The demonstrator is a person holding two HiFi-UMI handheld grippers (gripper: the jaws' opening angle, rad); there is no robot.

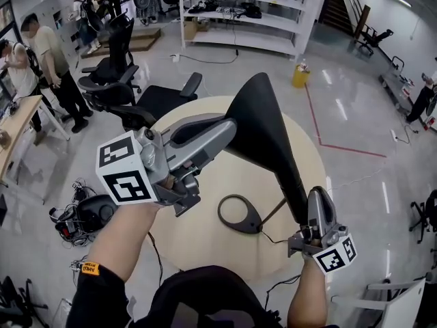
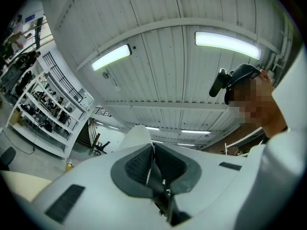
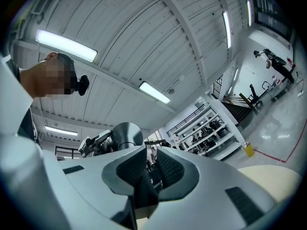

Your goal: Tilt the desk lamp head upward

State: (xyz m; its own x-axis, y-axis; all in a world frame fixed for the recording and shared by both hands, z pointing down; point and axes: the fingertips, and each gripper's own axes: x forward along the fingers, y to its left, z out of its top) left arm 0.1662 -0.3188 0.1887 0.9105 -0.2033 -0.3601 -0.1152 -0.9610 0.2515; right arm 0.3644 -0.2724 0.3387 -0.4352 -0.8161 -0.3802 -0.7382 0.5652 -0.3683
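Observation:
A black desk lamp stands on the round pale table (image 1: 198, 197). Its ring-shaped base (image 1: 239, 214) lies flat, and its long wedge-shaped head (image 1: 268, 125) rises steeply over the table. My left gripper (image 1: 229, 130) is shut on the side edge of the lamp head, high up. A thin edge (image 2: 156, 176) shows pinched between its pads in the left gripper view. My right gripper (image 1: 315, 197) is shut on the narrow lower end of the lamp head, near the hinge. That dark part (image 3: 144, 191) fills its jaws in the right gripper view.
The lamp's cable (image 1: 274, 238) runs off the table toward me. Black office chairs (image 1: 113, 74) stand beyond the table on the left, with people (image 1: 48, 53) by a desk. White shelving (image 1: 239, 12) is at the back, a yellow bottle (image 1: 300, 76) on the floor.

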